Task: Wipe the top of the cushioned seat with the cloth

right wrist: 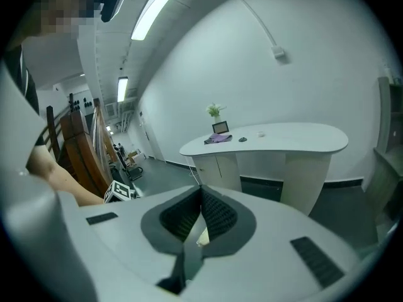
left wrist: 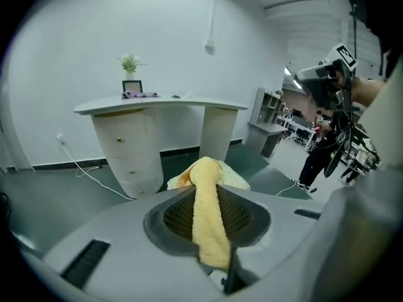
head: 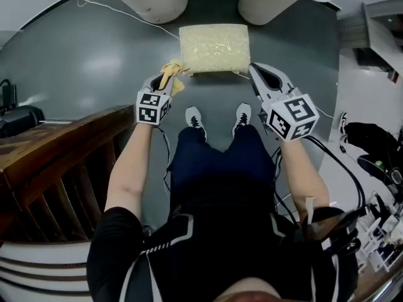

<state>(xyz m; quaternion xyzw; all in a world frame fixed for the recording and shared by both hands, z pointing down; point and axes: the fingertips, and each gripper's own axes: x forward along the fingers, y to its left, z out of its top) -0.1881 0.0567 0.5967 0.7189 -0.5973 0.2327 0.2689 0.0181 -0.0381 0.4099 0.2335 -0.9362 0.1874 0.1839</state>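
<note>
Pinched in the left gripper (head: 162, 82) at the cushioned seat (head: 214, 48) near-left corner, the cloth (head: 173, 72) could drag free; right gripper (head: 267, 79) closed, empty.

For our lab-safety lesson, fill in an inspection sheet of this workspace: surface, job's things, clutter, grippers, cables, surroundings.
Surface: grey floor, glossy.
Job's things: seat on the floor; yellow cloth at its left corner.
Clutter: black gear at right.
Grippers: left gripper jaws shut on cloth; right gripper jaws shut, empty.
Cables: white cable on floor; black cables by right arm.
Surroundings: white desk; wooden bench.
</note>
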